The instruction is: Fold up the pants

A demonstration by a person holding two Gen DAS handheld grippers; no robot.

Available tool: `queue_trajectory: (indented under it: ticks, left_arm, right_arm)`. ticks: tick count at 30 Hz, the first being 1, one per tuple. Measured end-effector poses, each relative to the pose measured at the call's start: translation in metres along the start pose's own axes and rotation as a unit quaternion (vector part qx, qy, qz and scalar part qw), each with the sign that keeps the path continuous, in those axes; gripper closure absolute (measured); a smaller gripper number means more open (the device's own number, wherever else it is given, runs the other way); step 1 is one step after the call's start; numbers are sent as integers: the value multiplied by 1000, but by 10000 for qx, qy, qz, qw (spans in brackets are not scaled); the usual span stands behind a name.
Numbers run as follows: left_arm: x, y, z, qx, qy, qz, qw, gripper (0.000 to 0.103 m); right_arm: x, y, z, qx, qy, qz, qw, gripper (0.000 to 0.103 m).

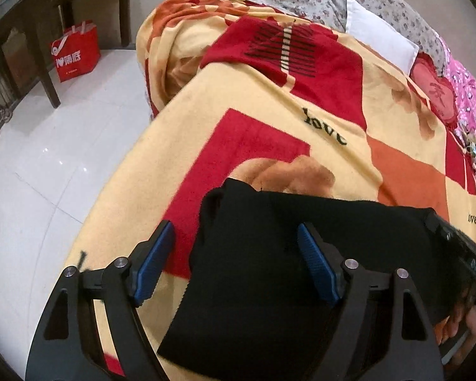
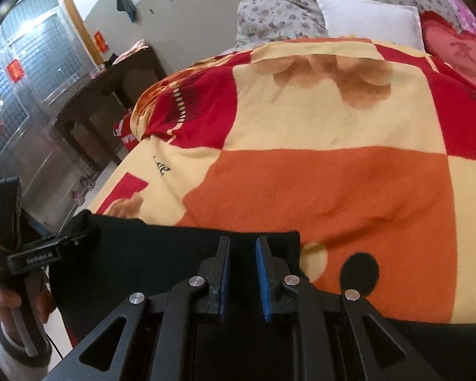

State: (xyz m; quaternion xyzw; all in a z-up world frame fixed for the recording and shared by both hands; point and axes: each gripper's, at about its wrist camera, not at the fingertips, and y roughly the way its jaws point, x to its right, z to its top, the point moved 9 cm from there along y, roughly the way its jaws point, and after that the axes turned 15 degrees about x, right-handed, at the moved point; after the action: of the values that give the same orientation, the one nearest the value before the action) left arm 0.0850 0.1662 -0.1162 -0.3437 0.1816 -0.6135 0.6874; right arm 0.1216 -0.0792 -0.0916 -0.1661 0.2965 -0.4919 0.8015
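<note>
Black knit pants point(image 1: 269, 270) lie folded on the red, orange and cream fleece blanket point(image 1: 333, 146) near its close edge. We hold our left gripper point(image 1: 234, 260) wide open over them; our right gripper point(image 2: 242, 270) stands narrowly parted, clasping nothing.

Your left wrist view looks steeply down from close above the pants point(image 1: 269, 270), facing the far pillow point(image 1: 380, 31), with the floor point(image 1: 63, 158) on its left. Your right wrist view sits lower and nearer the blanket point(image 2: 333, 190), facing the same way. Both views share the pants, blanket, pillow and the dark table point(image 2: 104, 95) at far left.
</note>
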Motion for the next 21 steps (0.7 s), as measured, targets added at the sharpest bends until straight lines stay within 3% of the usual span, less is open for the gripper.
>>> queue_trajectory:
  ticks: [3,8,13,14,17,21]
  left_arm:
    - [-2,-23,6,241,131,168,9995,23]
    - [8,-61,3,536,299,81,9981,23]
    - [35,-74,-13,722,517,-56,9960,23]
    - [40,-71,-18,690,586,-64,9959,23]
    - [47,-56,-31,487,823,100,9954,23]
    - [46,-45,-38,451,1027,328,9931,23]
  right_arm:
    - [-14,-25,-5,14,-101,189,9998,88]
    - [-51,-59,-35,-100,-539,613,9966,88]
    - [-46,-56,-69,-288,-1005,55,9945,87]
    - [-46,-59,-70,-122,-992,63,9950,87]
    - [-46,-64,-69,-224,-854,120,9960,86]
    - [-40,-77,-57,-48,-832,-2,9965,85]
